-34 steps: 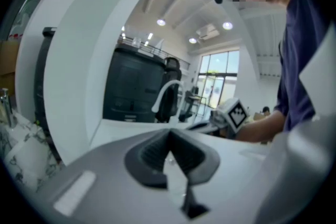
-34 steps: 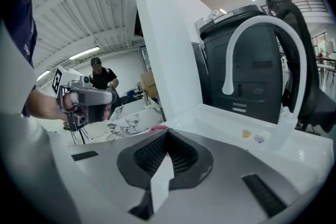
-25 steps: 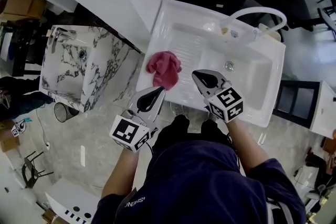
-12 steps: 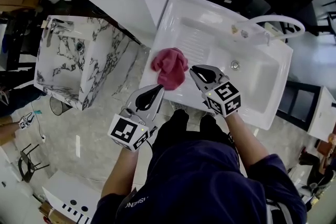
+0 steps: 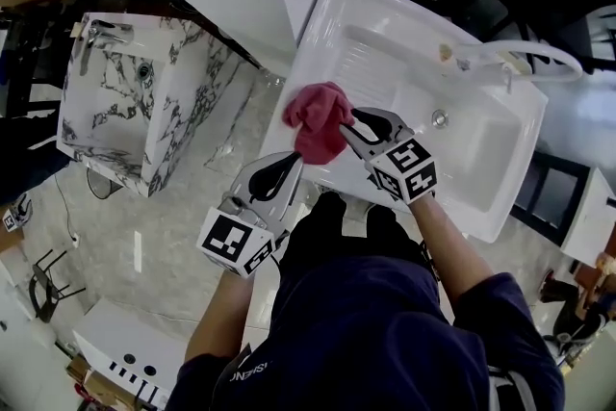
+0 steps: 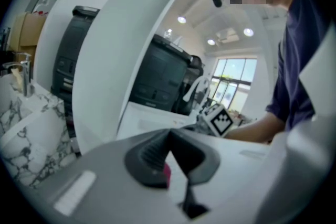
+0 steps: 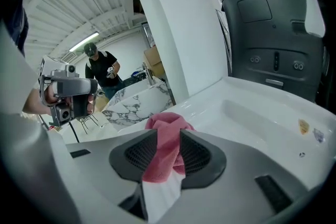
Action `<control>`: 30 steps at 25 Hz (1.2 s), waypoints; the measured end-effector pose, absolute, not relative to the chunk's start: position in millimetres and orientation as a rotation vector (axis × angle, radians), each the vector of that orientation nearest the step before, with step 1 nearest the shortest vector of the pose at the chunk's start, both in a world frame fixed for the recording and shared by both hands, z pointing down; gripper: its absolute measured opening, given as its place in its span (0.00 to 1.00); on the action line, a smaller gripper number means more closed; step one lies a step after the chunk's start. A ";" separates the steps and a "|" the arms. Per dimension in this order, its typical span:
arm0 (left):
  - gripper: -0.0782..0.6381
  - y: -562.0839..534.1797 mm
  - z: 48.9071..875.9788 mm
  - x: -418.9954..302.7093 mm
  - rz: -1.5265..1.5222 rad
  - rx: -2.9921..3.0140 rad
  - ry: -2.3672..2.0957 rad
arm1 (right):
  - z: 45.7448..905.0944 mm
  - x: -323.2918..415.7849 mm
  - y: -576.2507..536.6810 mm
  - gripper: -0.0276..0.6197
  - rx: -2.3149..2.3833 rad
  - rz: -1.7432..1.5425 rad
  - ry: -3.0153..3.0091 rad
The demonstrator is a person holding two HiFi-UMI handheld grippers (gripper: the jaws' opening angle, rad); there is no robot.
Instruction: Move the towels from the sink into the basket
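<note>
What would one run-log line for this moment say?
right tool: jaws just opening, pink towel between them | left tool: shut | towel: on sink edge

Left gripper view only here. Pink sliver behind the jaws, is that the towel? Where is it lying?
Observer: Yes. Head view shows the pink towel bunched at the left end of the white sink, by the front rim.
Operator: Right gripper on it?
Observer: The right gripper has the towel between its jaws. They have just been opening and stand apart, not clamped on it.
Operator: More towels in there?
Observer: None shows. Head view has just that one in the sink.
</note>
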State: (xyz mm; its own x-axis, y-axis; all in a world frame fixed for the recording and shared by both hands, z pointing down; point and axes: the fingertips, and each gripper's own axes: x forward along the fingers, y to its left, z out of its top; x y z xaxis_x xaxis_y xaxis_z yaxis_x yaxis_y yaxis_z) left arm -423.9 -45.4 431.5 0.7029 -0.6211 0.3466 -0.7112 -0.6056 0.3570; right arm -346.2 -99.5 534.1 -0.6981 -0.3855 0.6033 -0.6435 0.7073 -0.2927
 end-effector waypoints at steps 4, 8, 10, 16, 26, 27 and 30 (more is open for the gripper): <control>0.11 -47.5 432.8 -427.3 0.252 2.427 -1.032 | 541.4 -351.5 -104.4 0.26 0.772 0.680 -2.394; 0.11 -48.7 434.7 -431.1 0.250 2.417 -1.036 | 553.5 -357.2 -107.2 0.34 0.745 0.708 -2.372; 0.11 -49.0 437.1 -433.8 0.251 2.411 -1.037 | 559.6 -360.3 -108.4 0.36 0.738 0.720 -2.365; 0.11 -52.4 441.5 -440.8 0.248 2.394 -1.041 | 572.8 -371.2 -114.6 0.41 0.738 0.747 -2.348; 0.11 -57.3 444.7 -449.0 0.239 2.368 -1.050 | 610.0 -384.3 -121.5 0.45 0.703 0.747 -2.230; 0.11 -57.4 444.9 -450.3 0.239 2.365 -1.053 | 615.2 -383.8 -121.2 0.45 0.696 0.739 -2.208; 0.11 -57.6 445.4 -452.9 0.240 2.359 -1.060 | 622.7 -381.8 -122.0 0.45 0.688 0.722 -2.177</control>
